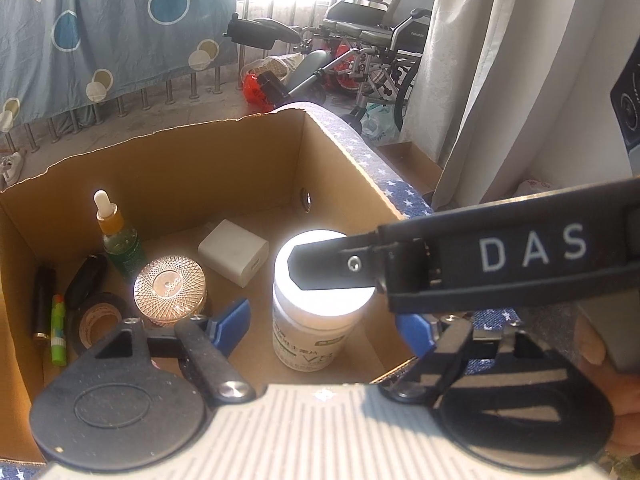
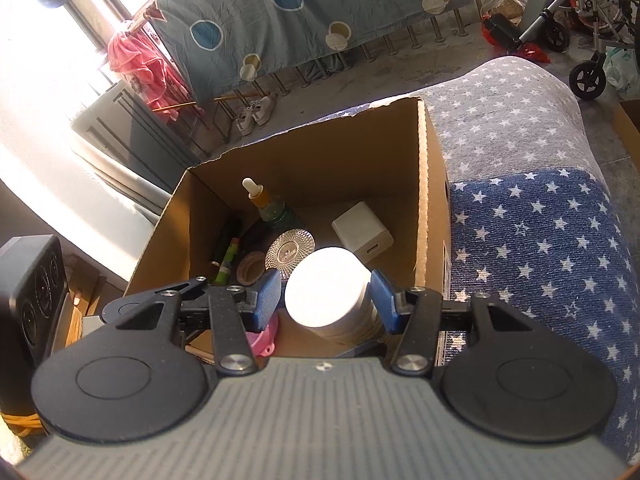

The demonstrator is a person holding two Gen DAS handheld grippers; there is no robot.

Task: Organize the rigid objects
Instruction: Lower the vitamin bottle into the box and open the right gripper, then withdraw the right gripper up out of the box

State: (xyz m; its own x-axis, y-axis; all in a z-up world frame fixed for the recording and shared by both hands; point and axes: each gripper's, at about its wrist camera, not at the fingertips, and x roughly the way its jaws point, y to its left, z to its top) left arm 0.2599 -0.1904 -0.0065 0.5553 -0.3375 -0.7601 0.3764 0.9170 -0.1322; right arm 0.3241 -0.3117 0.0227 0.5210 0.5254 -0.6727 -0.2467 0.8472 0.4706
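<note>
The right gripper point(image 2: 326, 298) fingers straddle the jar point(image 2: 328, 292) in the box point(image 2: 430, 184), seemingly parted; withdraw straight up. The left gripper point(image 1: 320, 320) hangs open, empty.

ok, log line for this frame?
right gripper: open around white jar | jar: upright in cardboard box | left gripper: open, empty
</note>
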